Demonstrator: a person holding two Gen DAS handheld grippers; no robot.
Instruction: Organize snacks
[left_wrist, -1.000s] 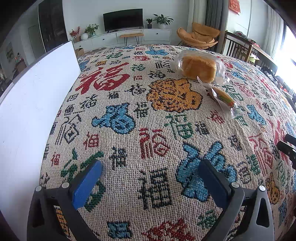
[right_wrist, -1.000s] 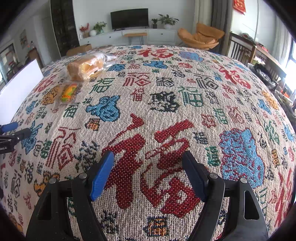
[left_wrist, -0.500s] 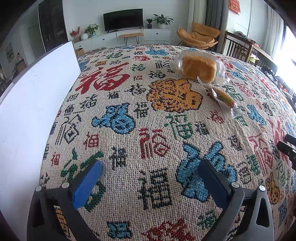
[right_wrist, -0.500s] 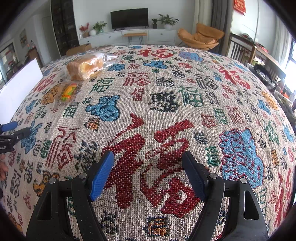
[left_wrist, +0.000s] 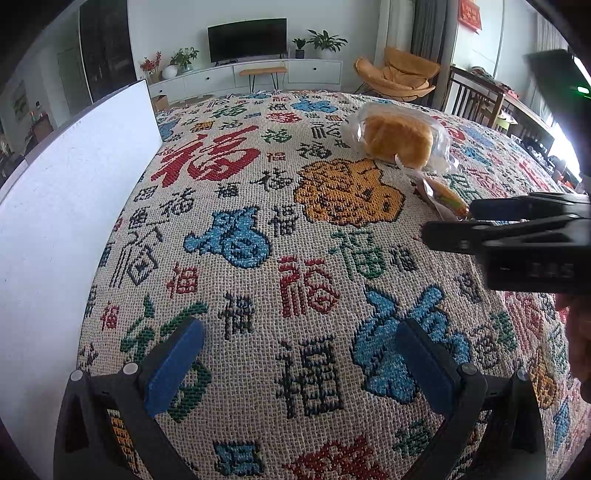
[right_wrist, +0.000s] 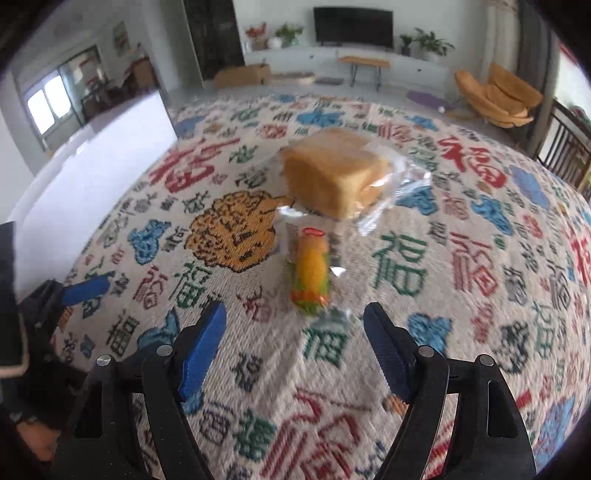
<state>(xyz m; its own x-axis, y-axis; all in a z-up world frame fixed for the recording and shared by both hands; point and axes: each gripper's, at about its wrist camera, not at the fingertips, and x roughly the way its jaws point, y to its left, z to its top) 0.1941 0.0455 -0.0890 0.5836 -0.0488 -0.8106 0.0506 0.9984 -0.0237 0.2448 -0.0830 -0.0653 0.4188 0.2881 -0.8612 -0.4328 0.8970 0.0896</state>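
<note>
The cloth (left_wrist: 258, 258), woven all over with coloured characters, covers the whole table under me, and along its left edge runs a white board (left_wrist: 74, 203), standing like the wall of a tray or box; I judge the snacks are meant to end up over there, though I cannot see inside it

The bread (right_wrist: 332, 177), a golden loaf in a clear bag, lies toward the far middle of the cloth, its loose bag end trailing to the right. Just in front of it, with wrappers touching or nearly so, lies the small snack (right_wrist: 310, 273), a yellow, green and orange packet, lengthwise toward me

My right gripper (right_wrist: 295, 343) has its blue pads spread wide and empty, hovering low over the cloth with the packet just ahead of the gap between them. I line up this way because the packet is narrow and its long axis runs into the opening, so the fingers can close across its width. The view is blurred, so how near the tips are I cannot say exactly

My left gripper (left_wrist: 295, 365) is also spread and holds nothing, parked near the board and well apart from both snacks, leaving the right one room
</note>
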